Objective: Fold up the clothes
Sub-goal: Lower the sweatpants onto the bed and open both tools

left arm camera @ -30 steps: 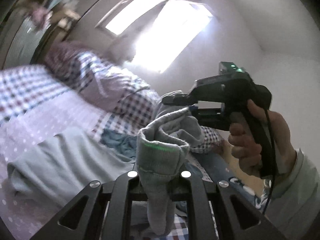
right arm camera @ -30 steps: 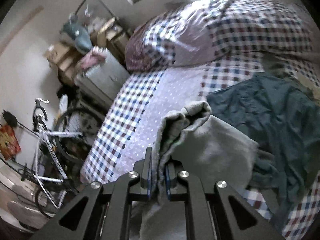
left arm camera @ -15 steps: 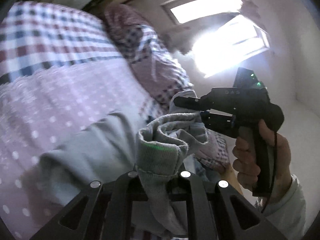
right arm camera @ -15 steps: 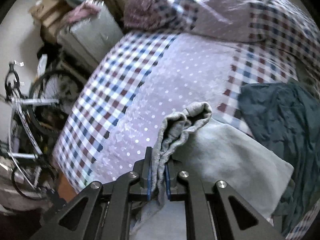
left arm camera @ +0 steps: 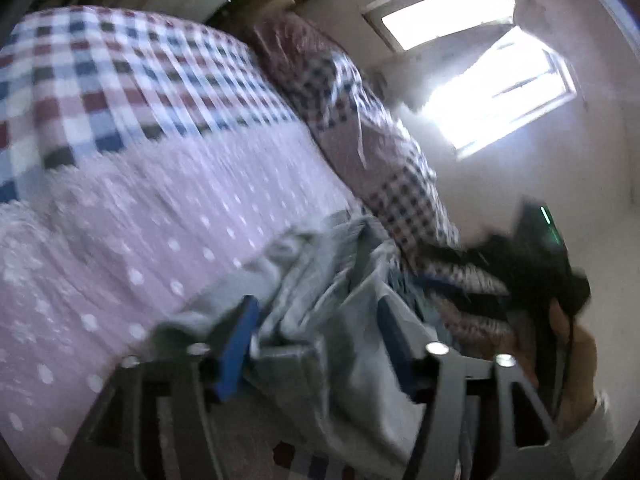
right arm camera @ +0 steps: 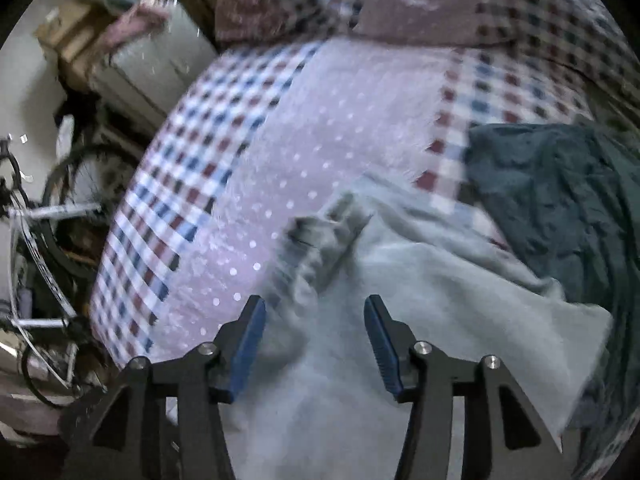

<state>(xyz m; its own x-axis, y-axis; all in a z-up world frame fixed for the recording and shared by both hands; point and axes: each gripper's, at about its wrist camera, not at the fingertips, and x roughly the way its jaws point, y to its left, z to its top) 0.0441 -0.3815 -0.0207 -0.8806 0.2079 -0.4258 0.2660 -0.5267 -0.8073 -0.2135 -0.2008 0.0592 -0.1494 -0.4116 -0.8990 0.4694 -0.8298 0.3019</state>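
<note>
A light grey garment lies on the bed, its ribbed edge bunched just beyond my right gripper. That gripper is open, blue pads wide apart, the cloth loose under them. In the left wrist view the same grey garment is rumpled between the spread fingers of my left gripper, which is open too. The right gripper's black body shows at the right edge, held by a hand. The left view is blurred by motion.
The bed has a pink dotted and checked cover, with a checked pillow at its head. A dark teal garment lies right of the grey one. A bicycle and boxes stand beside the bed. A bright window is behind.
Both grippers have opened and let go of the grey garment's edge. The cloth has dropped onto the bed. Both grippers have come down closer to the cover.
</note>
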